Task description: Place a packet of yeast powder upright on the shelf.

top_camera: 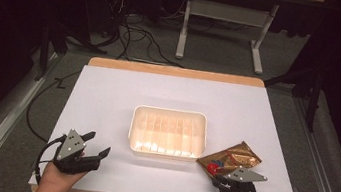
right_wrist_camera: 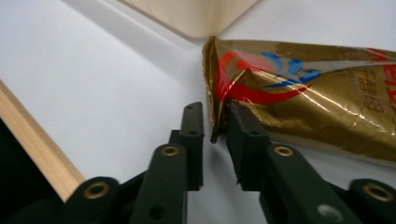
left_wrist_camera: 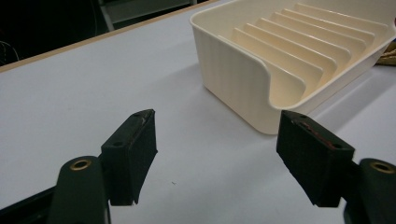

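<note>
White sheet-covered table (top_camera: 107,97) with a cream ribbed plastic tray (top_camera: 171,114) at its middle and a gold foil packet with red and blue print (top_camera: 238,156) just beside the tray's right front corner.

Near the front edge, the right gripper (right_wrist_camera: 215,122) has its jaws nearly together around the packet's sealed corner edge, though a slim gap shows on one side. The left gripper (left_wrist_camera: 217,144) rests well apart at the front left, jaws spread wide over bare table, facing the tray.
</note>
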### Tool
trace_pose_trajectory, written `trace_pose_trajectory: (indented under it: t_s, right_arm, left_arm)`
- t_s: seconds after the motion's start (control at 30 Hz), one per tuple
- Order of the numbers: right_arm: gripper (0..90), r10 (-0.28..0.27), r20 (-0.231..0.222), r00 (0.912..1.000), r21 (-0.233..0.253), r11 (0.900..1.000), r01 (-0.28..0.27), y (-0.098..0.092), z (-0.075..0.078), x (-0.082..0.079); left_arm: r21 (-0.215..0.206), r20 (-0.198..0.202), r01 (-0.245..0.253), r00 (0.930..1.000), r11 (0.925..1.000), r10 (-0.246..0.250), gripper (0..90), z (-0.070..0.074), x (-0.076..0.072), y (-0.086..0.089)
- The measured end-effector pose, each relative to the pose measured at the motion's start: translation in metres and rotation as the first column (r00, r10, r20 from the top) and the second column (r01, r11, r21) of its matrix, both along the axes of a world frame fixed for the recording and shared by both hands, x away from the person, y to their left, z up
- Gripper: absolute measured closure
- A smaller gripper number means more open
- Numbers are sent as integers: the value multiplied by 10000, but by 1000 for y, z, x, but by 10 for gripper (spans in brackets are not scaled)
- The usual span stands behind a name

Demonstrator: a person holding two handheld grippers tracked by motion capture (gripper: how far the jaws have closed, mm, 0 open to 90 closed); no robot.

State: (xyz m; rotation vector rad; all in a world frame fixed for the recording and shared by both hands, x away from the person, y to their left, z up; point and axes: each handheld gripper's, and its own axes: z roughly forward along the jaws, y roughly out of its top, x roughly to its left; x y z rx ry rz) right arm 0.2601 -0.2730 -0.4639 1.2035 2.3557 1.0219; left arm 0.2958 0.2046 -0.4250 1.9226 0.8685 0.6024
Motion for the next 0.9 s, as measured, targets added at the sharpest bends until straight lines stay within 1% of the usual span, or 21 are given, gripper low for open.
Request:
trace_pose_trajectory:
  t_s: [0.1,0.2,0.27,0.33,0.43,0.5,0.53,0.57,0.6,0.63,0.67,0.7,0.77,0.83,0.87,0.9]
  right_arm:
    - [715,18,144,9999,526,9986,-25,-3,6,-4]
    - [699,-121,513,9986,1125,9936,62,-10,14,-7]
    - [688,-344,672,9971,1291,9913,255,-14,17,-8]
    - [680,-497,760,9959,1374,9898,389,-18,19,-8]
    - [658,-912,939,9914,1503,9857,765,-25,21,-7]
    - [646,-1074,1060,9886,1490,9846,910,-27,23,-6]
    - [646,-1278,1237,9840,1572,9817,1078,-31,25,-5]
    - [646,-1278,1237,9840,1572,9817,1078,-31,25,-5]
    - [642,-1584,1327,9784,1759,9752,1341,-33,28,-5]
    - [642,-1584,1327,9784,1759,9752,1341,-33,28,-5]
    - [653,-1778,1423,9737,1875,9708,1498,-36,30,-3]
    - [653,-1778,1423,9737,1875,9708,1498,-36,30,-3]
    - [662,-1909,1489,9703,1840,9694,1625,-38,31,-1]
    - [663,-2102,1564,9651,1794,9669,1815,-41,32,2]
    - [661,-2383,1624,9575,1841,9607,2078,-44,34,5]
    - [661,-2383,1624,9575,1841,9607,2078,-44,34,5]
  left_arm:
    - [-18,-1,-15,10000,10000,15,293,0,0,1]
    - [-20,8,-20,10000,10000,20,293,0,0,1]
    - [-8,14,-27,10000,10000,27,293,0,-1,0]
    - [-13,14,-46,10000,10000,46,293,0,-1,0]
    - [-2,-1,-66,10000,10000,66,293,0,-1,0]
    - [-9,-9,-89,10000,10000,89,293,0,-2,1]
    - [-36,0,-144,9999,9999,144,293,0,-3,2]
    - [-36,0,-144,9999,9999,144,292,0,-3,2]
    - [-17,-13,-186,9998,9998,186,293,0,-4,4]
    - [-17,-13,-186,9998,9998,186,292,0,-4,4]
    - [-14,-28,-208,9998,9998,207,292,0,-5,5]
    - [-7,-24,-248,9997,9997,248,292,-1,-5,6]
    - [-3,-27,-323,9995,9995,323,292,-1,-7,8]
    - [-11,-26,-403,9992,9992,403,292,-1,-9,10]
    - [-14,-40,-437,9990,9990,437,292,-1,-10,12]
    - [3,-41,-470,9989,9989,471,292,-1,-10,13]
